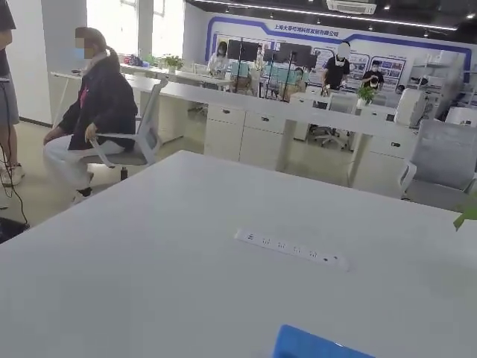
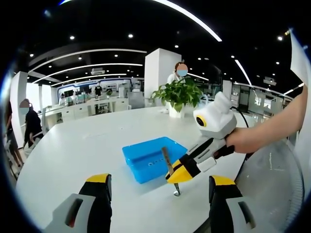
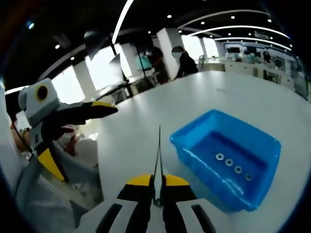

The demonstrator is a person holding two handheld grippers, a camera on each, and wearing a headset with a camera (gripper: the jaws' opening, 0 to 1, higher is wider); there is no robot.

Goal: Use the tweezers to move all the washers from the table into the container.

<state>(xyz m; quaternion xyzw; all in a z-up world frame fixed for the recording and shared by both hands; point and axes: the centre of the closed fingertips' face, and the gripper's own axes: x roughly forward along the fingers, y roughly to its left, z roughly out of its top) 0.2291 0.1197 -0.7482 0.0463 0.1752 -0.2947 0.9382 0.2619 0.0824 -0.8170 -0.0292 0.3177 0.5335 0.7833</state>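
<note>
Right tool [image 3: 156,187]: yellow-tipped black jaws pressed together, clamped on the thin metal tweezers [image 3: 159,155]. In the left gripper view it comes in from 3 o'clock, carried by a bare hand [image 2: 245,141].
Tweezers: in the right gripper view they run from the jaws straight toward 12 o'clock, prongs drawn into one fine line. In the left gripper view the tips point down at the desk; whether they touch it cannot be told.
Left tool [image 2: 160,182]: jaws wide apart, gripping nothing, over the near part of the desk. In the right gripper view it sits at 9 o'clock, well apart from the container.
Container: blue rectangular plastic container [image 3: 204,145] rests on the white desk [image 1: 186,246], at 3 o'clock from the tweezers in the right gripper view. In the left gripper view it lies at 10 o'clock, just beyond the tweezer tips.
Washers: four small silver ring washers [image 3: 233,165] lie in a slanted row on the container floor, close together.
Desk: a white power strip [image 1: 291,250] lies flat near its middle.
Surroundings: a green potted plant [image 2: 180,94] stands at 12 o'clock beyond the container.
</note>
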